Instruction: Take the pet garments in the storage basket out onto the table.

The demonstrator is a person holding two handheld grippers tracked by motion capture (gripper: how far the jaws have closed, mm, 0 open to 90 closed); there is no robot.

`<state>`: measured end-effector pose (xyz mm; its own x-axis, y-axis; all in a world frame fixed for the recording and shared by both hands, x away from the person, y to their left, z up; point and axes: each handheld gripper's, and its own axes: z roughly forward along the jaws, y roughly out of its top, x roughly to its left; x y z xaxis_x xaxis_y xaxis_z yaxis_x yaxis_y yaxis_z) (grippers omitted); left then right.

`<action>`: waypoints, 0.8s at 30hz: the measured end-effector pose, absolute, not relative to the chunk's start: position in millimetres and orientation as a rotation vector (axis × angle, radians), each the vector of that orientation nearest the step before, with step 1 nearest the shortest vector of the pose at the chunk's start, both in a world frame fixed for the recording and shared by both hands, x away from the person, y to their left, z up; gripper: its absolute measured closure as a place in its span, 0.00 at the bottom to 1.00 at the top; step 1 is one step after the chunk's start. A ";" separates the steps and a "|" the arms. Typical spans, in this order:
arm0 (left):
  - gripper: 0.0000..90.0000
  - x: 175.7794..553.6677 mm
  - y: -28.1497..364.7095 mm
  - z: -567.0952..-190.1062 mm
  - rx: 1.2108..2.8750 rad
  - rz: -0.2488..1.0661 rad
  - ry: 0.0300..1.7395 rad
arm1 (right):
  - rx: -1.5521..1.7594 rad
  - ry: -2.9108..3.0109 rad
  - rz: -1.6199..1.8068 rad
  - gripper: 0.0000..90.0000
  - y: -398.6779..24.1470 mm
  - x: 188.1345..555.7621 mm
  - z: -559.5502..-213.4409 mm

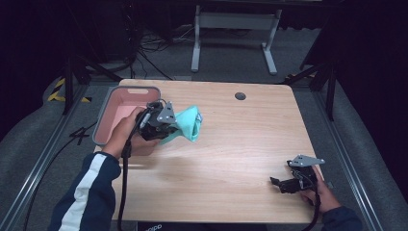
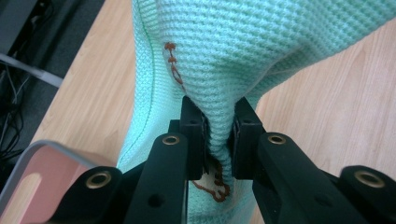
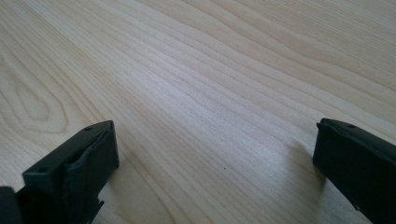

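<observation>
1. The mint waffle-knit cloth (image 1: 188, 123) is pinched in the left tool (image 1: 161, 126), jaws clamped on a bunched fold of it. In the left gripper view the fabric (image 2: 243, 51) is squeezed tight between the two pads, with brown stitching visible along one side.
2. The cloth is held up off the worktop (image 1: 231, 149), just beside the pink bin (image 1: 126, 103) at the back left corner. Most of it hangs out to the right of the tool, away from the bin.
3. The right tool (image 1: 285, 184) is parked low at the front right of the worktop, well apart from everything, jaws spread wide with nothing between them (image 3: 210, 154).
4. Best guess at the step in hand: the cloth is being carried over to be dropped in the bin.
5. To do it well, the grip should be kept firm until the whole cloth is over the bin's opening, not just the pinched bit, otherwise a trailing end could get draped over the grey rim (image 1: 102, 115).
6. A bit more lift is probably needed so the hanging part clears the bin's near wall.
7. Release is best done low inside the bin so the fabric is bundled rather than flopped out.
</observation>
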<state>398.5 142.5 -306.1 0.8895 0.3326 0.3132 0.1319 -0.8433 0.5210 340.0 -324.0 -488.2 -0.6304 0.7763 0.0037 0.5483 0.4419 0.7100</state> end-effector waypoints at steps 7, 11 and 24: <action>0.88 401.1 119.6 -318.4 2.585 0.490 0.296 | 1.133 2.376 0.992 0.01 -324.0 340.0 -488.2; 0.88 404.3 101.4 -331.3 2.627 0.449 0.268 | 1.133 2.375 0.992 0.01 -323.9 340.0 -488.2; 0.87 415.7 58.6 -375.3 2.728 0.333 0.258 | 1.133 2.376 0.992 0.01 -324.0 340.0 -488.2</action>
